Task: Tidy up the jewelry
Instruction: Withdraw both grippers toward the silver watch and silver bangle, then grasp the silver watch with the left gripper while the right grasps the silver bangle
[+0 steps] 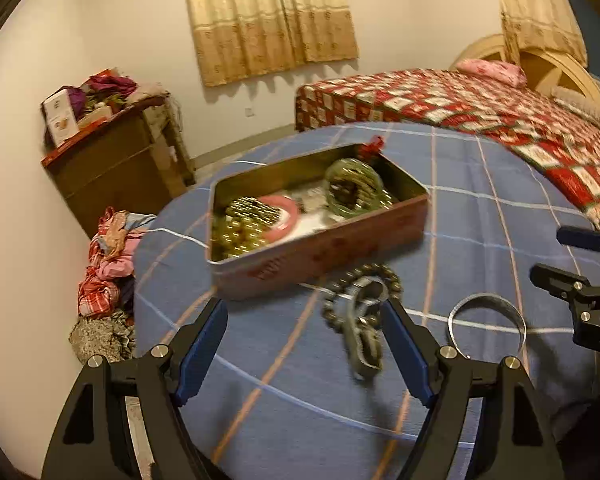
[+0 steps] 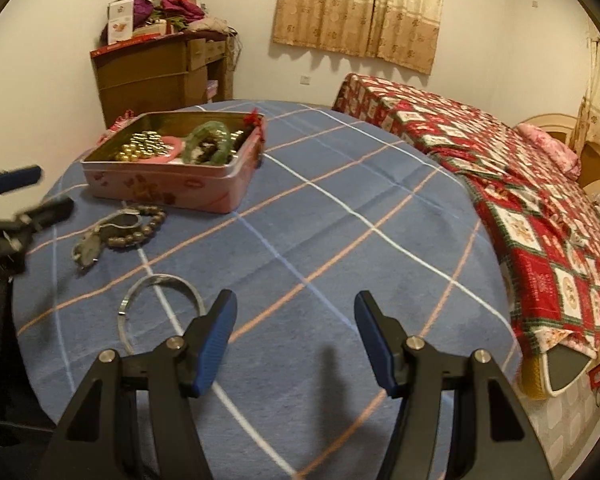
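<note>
left claw (image 1: 304,316) agape | bead bracelet (image 1: 374,276) beside tin (image 1: 320,246) (pink)

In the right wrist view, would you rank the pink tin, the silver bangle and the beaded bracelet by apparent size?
1. pink tin
2. silver bangle, though nearer the camera, so unsure
3. beaded bracelet

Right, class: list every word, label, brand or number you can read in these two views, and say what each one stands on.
"DA", cut off by the picture's edge: on the right gripper's black body.
Print on the pink tin: pictures only, nothing readable.
Print on the white boxes on the cabinet: too small and blurred.
Nothing else carries text.
</note>
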`<state>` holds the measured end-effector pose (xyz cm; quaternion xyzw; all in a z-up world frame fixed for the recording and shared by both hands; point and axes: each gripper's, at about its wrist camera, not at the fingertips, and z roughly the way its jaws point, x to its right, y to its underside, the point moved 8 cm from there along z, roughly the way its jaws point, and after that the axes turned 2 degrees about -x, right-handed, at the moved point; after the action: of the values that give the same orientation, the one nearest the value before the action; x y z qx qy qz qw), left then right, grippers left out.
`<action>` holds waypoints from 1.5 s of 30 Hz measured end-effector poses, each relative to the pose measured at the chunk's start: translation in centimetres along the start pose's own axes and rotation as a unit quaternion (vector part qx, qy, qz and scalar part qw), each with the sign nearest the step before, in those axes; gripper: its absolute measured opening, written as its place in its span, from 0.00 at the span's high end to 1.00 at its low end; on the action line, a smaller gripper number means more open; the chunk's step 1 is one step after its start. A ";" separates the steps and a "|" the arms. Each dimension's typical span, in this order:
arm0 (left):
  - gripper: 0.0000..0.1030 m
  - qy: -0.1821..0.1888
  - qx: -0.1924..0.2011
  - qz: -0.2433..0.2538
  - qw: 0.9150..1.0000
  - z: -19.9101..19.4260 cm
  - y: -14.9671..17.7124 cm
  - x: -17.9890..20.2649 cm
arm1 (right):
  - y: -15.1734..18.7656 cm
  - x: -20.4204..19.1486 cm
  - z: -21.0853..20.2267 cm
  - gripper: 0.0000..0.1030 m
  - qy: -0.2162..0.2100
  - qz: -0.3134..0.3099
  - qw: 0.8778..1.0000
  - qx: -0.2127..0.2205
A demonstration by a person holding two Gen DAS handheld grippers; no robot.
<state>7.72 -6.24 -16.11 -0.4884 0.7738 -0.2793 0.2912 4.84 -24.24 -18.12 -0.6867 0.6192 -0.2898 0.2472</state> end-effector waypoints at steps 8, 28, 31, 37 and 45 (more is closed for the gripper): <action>0.24 0.001 -0.020 0.031 0.999 2.1 1.0 1.9 | 0.1 -2.4 0.7 0.38 -0.020 -0.023 1.000 -0.004; 0.88 0.058 -0.035 0.017 0.998 3.0 2.1 2.1 | 1.4 -4.9 2.1 0.95 -0.060 -0.045 0.997 -0.030; 0.88 0.057 -0.025 0.014 0.998 2.3 1.6 1.7 | 0.9 -4.9 1.7 0.94 -0.054 -0.044 0.997 -0.020; 0.88 0.056 0.000 0.005 0.998 0.7 0.3 0.9 | 0.0 -4.1 1.1 0.94 -0.050 -0.034 0.998 -0.003; 0.88 0.046 0.021 0.003 0.999 -0.6 -1.1 -0.3 | -1.5 -3.0 0.3 0.94 -0.040 -0.026 0.999 0.017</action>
<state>8.02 -6.26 -14.85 -0.4670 0.7815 -0.3165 0.2664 5.90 -21.13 -17.54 -0.7093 0.5856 -0.2790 0.2758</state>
